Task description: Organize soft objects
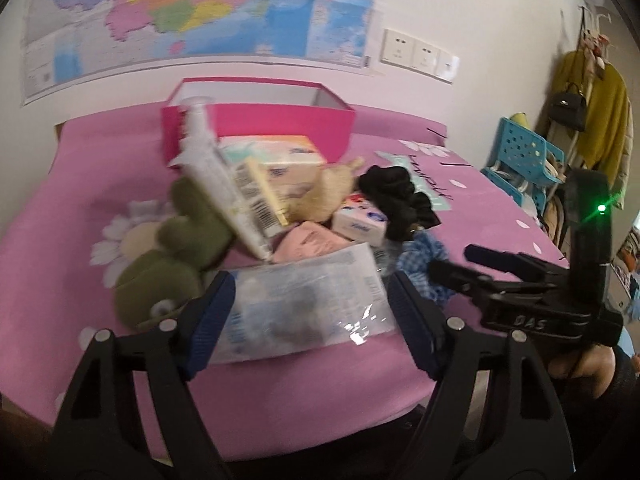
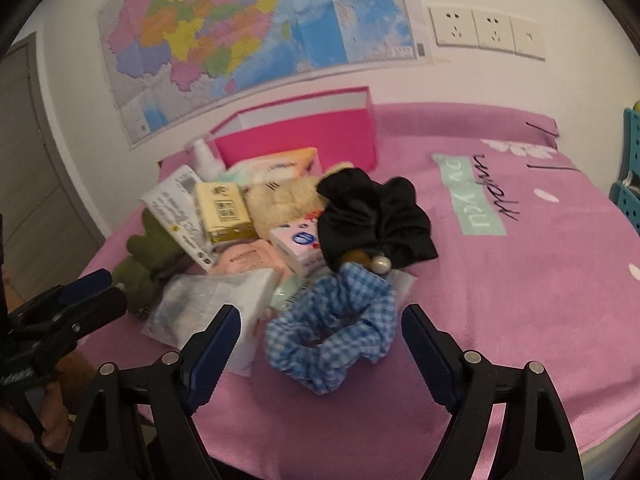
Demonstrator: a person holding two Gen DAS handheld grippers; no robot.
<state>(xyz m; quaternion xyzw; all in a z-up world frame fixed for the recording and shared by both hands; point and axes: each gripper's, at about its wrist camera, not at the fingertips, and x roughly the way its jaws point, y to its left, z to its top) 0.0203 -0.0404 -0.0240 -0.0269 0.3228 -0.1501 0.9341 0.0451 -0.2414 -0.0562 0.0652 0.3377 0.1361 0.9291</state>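
Note:
A pile of small things lies on a pink cloth. A clear plastic packet lies nearest my open left gripper, whose pads stand on either side of it. A blue gingham scrunchie lies between the open pads of my right gripper. Behind it are a black scrunchie, a green plush toy, a beige plush toy, tissue packs and a white tube. An open pink box stands at the back.
The pink cloth covers a table against a white wall with a map and sockets. A blue plastic chair and a coat rack stand at the right. My right gripper shows in the left wrist view.

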